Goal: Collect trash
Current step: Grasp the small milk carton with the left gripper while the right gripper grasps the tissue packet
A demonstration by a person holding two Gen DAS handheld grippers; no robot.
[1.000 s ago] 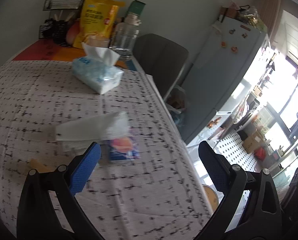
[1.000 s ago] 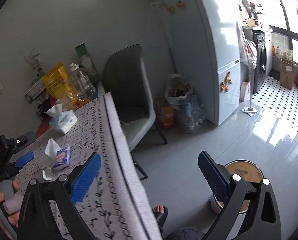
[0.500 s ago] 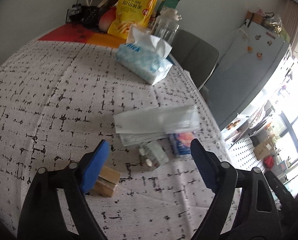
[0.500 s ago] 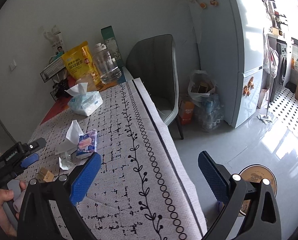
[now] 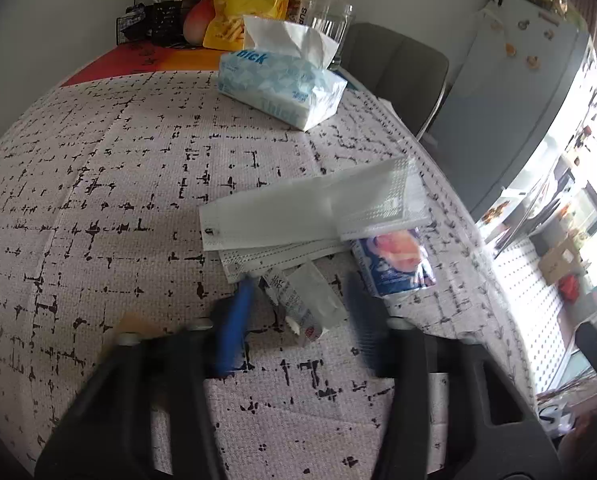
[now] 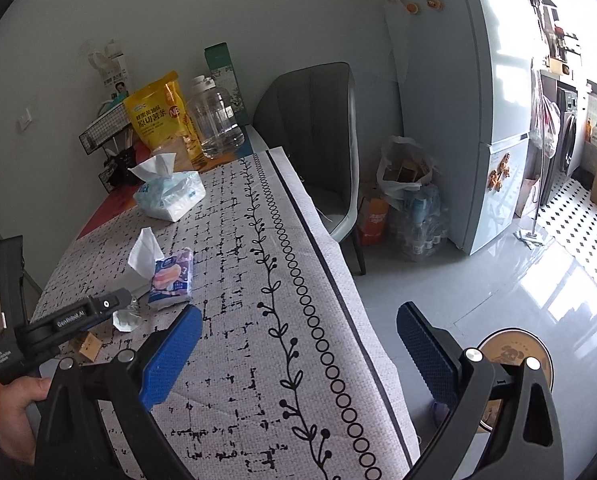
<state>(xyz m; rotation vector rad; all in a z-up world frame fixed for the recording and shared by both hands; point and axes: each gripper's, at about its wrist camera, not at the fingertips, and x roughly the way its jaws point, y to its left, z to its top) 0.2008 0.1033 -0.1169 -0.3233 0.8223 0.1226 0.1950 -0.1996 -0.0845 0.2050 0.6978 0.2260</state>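
The small crumpled wrapper (image 5: 304, 304) lies low in the middle of the left wrist view, between the jaws of the left tool (image 5: 298, 312), which are closing on it but not yet pressing, presumably to lift it as trash; a face mask (image 5: 298, 216) and a tissue packet (image 5: 394, 258) lie just above it; the right tool (image 6: 298, 348) hangs with jaws wide apart and empty at the counter (image 6: 258, 380) edge, likely waiting; upper frame holds a tissue box (image 5: 278, 88), chair (image 6: 314, 140) and fridge (image 6: 498, 120).

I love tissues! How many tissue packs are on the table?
2. The big tissue box sits near the far end; the small tissue pack lies beside the white mask. Others may be hidden.
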